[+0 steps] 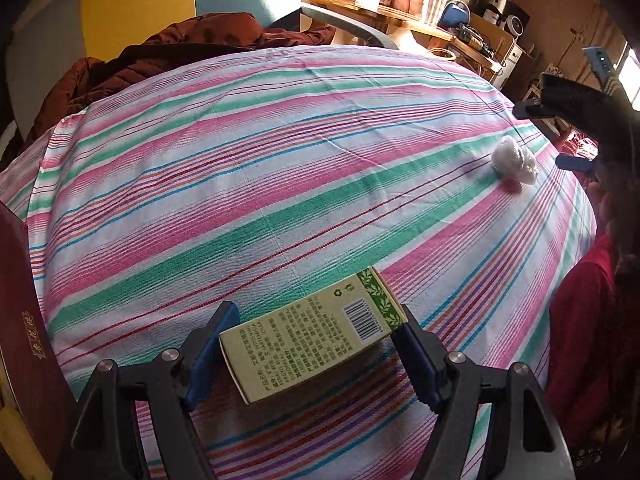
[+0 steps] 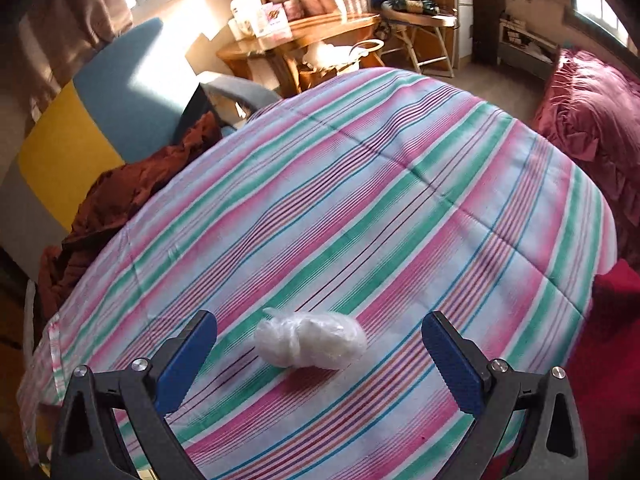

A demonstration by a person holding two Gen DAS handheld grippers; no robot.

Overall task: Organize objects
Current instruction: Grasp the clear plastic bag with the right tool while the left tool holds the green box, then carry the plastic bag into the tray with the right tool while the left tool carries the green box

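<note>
**Left wrist view: green box between the jaws; white bundle under the right gripper**

Left wrist view. The left gripper (image 1: 316, 354) points steeply down at a table covered with a striped cloth (image 1: 248, 184) in pink, green and white. A pale green carton (image 1: 310, 334) with printed text, a barcode and a leaf-pattern band lies skewed between the blue pads (image 1: 210, 354). The right pad touches the carton's barcode end; the left pad sits just beside the opposite corner, and contact there cannot be confirmed. Jaws stand wide, and whether they are clamping the carton or merely framing it cannot be told. The carton's lower edge casts a shadow on the cloth.

A white crumpled plastic bundle (image 1: 514, 159) lies on the cloth near the far right edge. The right gripper (image 1: 576, 136) shows beside it, at the frame's right margin. A dark red box (image 1: 24, 320) stands at the left edge. A brown padded jacket (image 1: 132, 64) lies at the far left side of the table.

Right wrist view. The right gripper (image 2: 320, 356) has its jaws released and spread wide. The white plastic bundle (image 2: 310, 340) rests on the cloth between the pads, clear of both. Slight blur across the frame. A dark pink bedspread (image 2: 580, 112) shows beyond the table at right.
</note>
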